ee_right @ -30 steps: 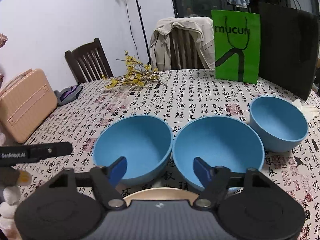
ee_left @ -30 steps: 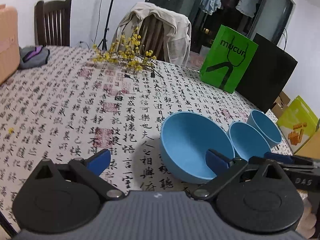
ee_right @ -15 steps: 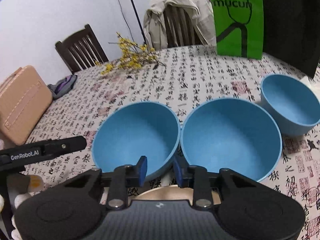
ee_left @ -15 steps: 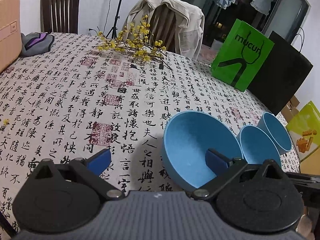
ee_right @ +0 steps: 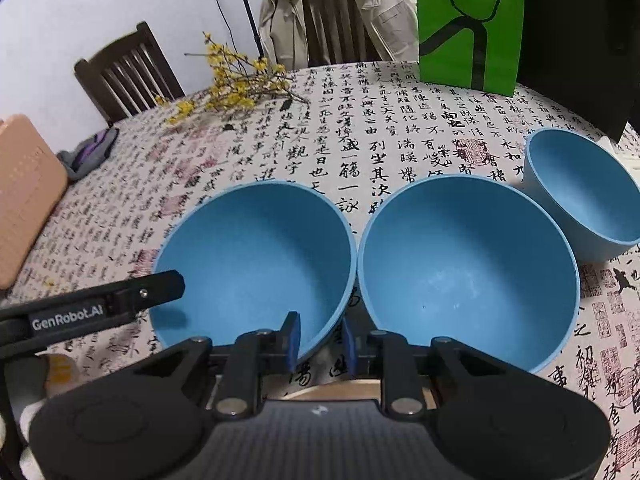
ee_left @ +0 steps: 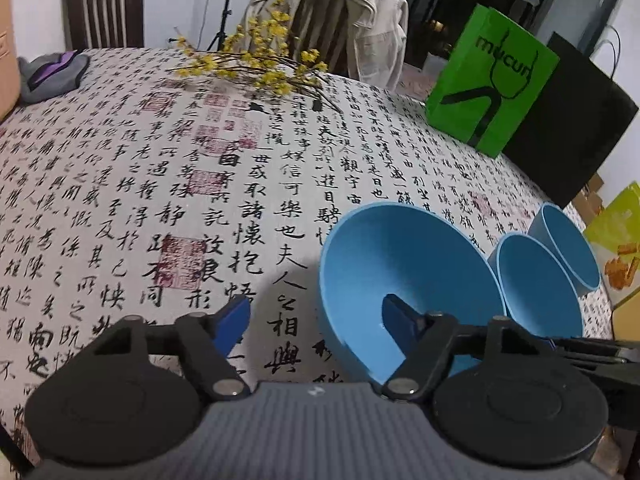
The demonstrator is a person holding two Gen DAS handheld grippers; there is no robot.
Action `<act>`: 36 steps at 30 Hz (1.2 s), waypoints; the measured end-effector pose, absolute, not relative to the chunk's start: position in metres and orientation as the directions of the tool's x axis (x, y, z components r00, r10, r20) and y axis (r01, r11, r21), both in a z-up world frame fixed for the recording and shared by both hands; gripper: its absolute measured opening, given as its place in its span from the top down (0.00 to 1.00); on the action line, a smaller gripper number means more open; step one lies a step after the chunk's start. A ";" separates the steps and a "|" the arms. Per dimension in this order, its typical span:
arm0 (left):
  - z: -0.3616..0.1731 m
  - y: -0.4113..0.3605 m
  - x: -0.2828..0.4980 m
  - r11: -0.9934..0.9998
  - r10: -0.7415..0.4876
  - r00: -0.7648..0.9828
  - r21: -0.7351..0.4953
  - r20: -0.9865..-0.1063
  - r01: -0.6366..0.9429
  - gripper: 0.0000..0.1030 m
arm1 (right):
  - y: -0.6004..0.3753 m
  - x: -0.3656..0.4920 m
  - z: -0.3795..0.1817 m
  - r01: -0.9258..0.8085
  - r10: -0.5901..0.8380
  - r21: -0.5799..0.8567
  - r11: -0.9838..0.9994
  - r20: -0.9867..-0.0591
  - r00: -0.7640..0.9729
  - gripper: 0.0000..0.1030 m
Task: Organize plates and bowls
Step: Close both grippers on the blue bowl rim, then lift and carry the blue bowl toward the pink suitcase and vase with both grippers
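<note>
Three blue bowls stand in a row on the calligraphy-print tablecloth: a left bowl, a middle bowl and a smaller right bowl. My right gripper is nearly closed at the left bowl's near rim, its left finger inside the bowl, its right finger outside. A tan plate shows just under it. My left gripper is open and straddles the left bowl's near left rim, right finger inside. The other two bowls show beyond.
A yellow flower branch lies at the table's far side. A green paper bag and a black bag stand at the back right. A peach case and a grey-purple pouch sit left. Chairs stand behind the table.
My right gripper has closed from wide open to a narrow gap around the left bowl's rim and dropped closer. My left gripper has moved forward, still open around the same bowl.
</note>
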State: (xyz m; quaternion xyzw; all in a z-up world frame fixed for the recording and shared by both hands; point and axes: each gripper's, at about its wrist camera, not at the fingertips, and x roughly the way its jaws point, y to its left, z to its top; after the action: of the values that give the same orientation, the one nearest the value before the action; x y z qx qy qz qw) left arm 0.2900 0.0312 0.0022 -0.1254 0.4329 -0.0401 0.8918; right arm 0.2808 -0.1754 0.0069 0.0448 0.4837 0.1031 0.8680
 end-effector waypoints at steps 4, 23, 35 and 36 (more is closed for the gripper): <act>-0.004 0.024 0.299 0.970 -0.202 0.602 -0.245 -0.772 0.011 0.60 | -0.169 0.287 0.003 -0.141 0.184 0.129 0.982 -0.840 0.510 0.80; -0.008 0.012 0.304 0.989 -0.141 0.602 -0.141 -0.786 0.047 0.80 | -0.153 0.289 0.003 -0.208 0.120 0.008 0.978 -0.836 0.536 0.83; 0.001 0.012 0.294 0.992 -0.117 0.618 -0.124 -0.777 0.032 0.80 | -0.151 0.282 0.010 -0.230 0.144 0.016 0.973 -0.822 0.552 0.83; 0.002 0.012 0.293 0.992 -0.116 0.620 -0.123 -0.776 0.031 0.80 | -0.151 0.281 0.011 -0.232 0.145 0.017 0.973 -0.821 0.552 0.83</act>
State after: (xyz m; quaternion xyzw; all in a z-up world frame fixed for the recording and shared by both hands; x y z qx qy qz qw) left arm 0.2929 0.0115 0.0019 -0.0490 0.4342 -0.0407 0.8985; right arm 0.2812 -0.1512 0.0107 -0.0467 0.4609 0.1072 0.8797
